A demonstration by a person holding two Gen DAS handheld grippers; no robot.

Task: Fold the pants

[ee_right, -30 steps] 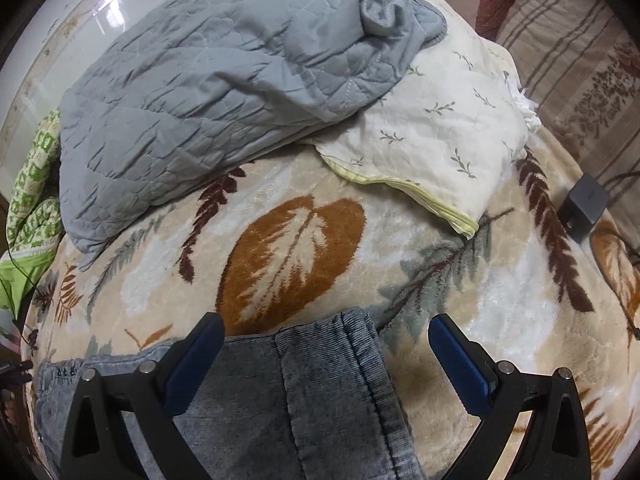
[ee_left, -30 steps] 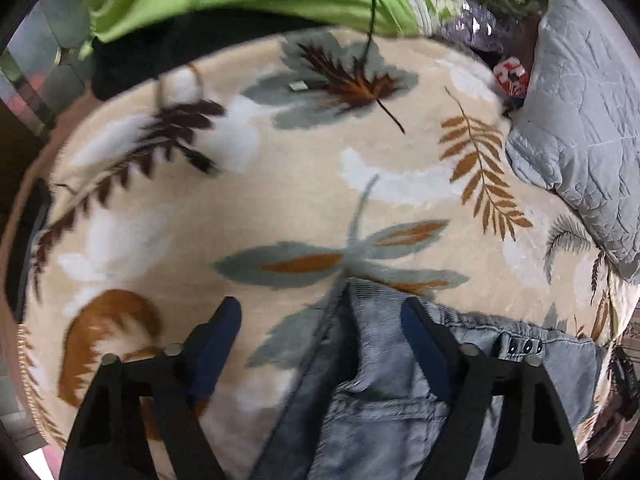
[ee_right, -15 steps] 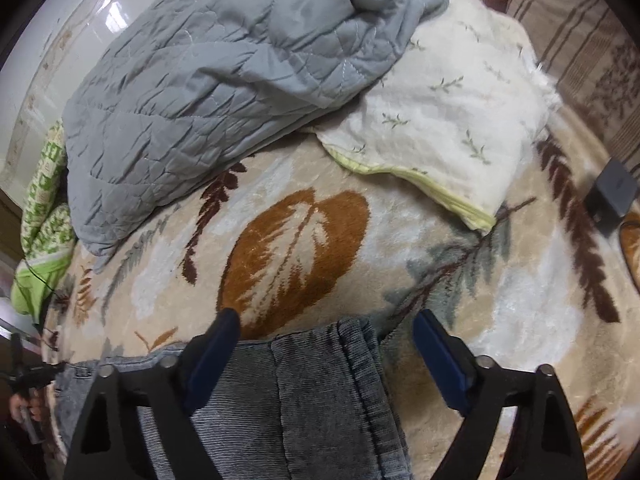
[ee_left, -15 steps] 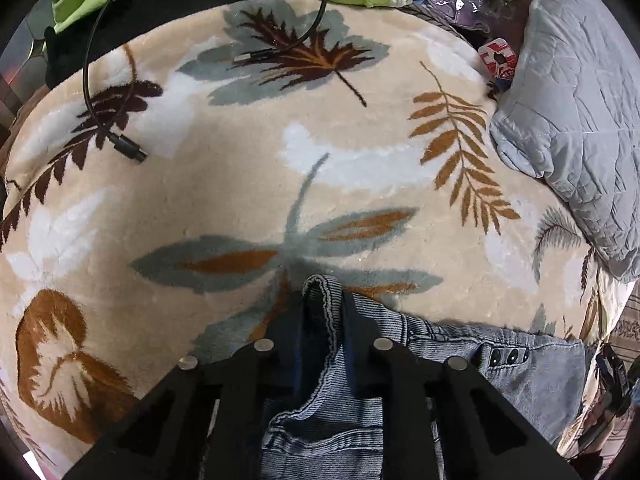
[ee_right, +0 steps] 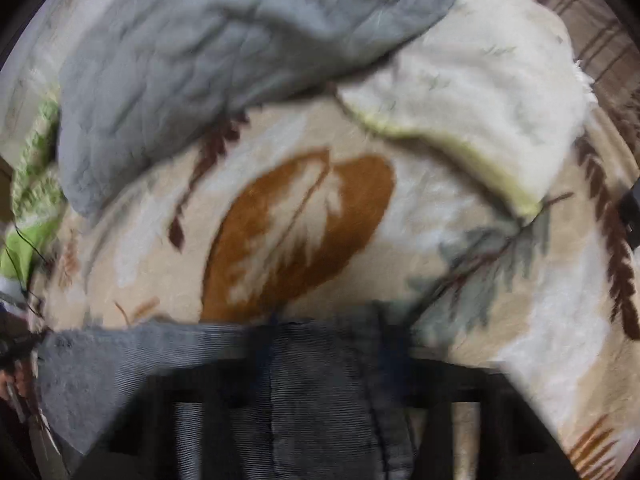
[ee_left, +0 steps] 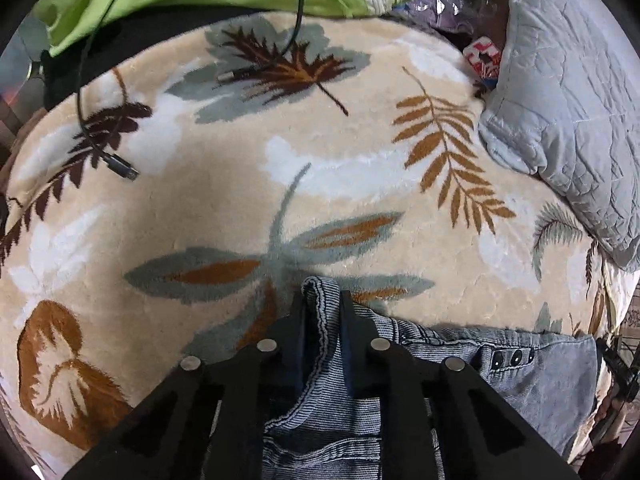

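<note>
In the left wrist view, the left gripper (ee_left: 322, 304) at the bottom centre is clenched on a bunched hem of the pants (ee_left: 540, 376), which spread toward the lower right over the leaf-patterned blanket (ee_left: 340, 184) on the bed. The blurred right wrist view shows the right gripper (ee_right: 328, 344) at the bottom centre, its jaws closing with the pants' edge between them; whether the pads press yet cannot be told. A grey quilt (ee_right: 208, 52) lies upper left.
</note>
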